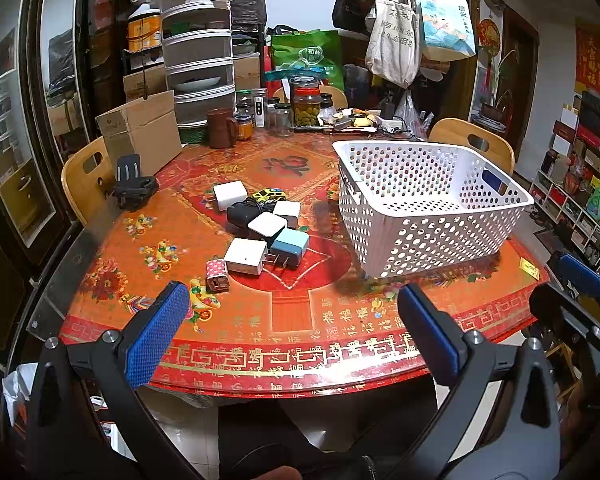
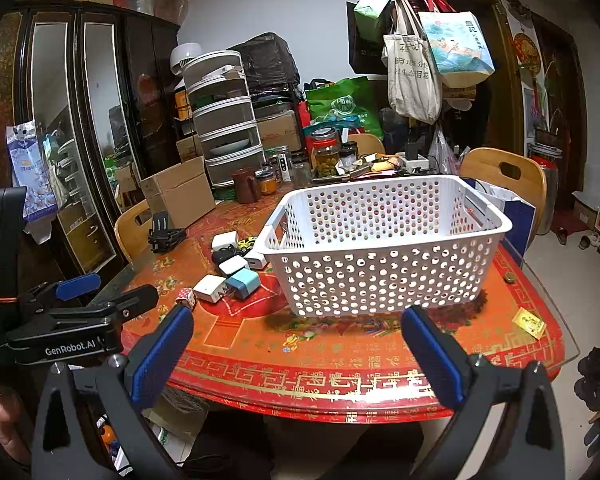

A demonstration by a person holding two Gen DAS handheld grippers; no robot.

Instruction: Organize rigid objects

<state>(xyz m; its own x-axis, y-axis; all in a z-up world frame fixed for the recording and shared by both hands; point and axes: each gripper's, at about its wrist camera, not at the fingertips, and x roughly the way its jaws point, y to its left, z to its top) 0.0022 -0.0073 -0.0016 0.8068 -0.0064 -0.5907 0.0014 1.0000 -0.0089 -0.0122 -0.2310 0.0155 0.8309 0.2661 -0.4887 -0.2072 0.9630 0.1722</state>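
A pile of chargers lies mid-table: white plugs [image 1: 245, 256], a light-blue one [image 1: 290, 246], a black one [image 1: 242, 213], a pink dotted one [image 1: 217, 276] and a small yellow toy car [image 1: 268, 195]. The pile also shows in the right wrist view [image 2: 236, 276]. An empty white perforated basket [image 1: 428, 208] [image 2: 384, 248] stands to its right. My left gripper [image 1: 292, 320] is open and empty, over the near table edge. My right gripper [image 2: 296, 344] is open and empty, in front of the basket. The left gripper also shows in the right wrist view [image 2: 84, 316].
A red patterned round table [image 1: 292, 344] holds a cardboard box [image 1: 140, 132], a black phone stand [image 1: 134, 184], a brown mug [image 1: 222, 128] and jars [image 1: 306, 104] at the back. Wooden chairs [image 1: 86, 176] stand around it. A yellow card [image 2: 530, 322] lies near the right edge.
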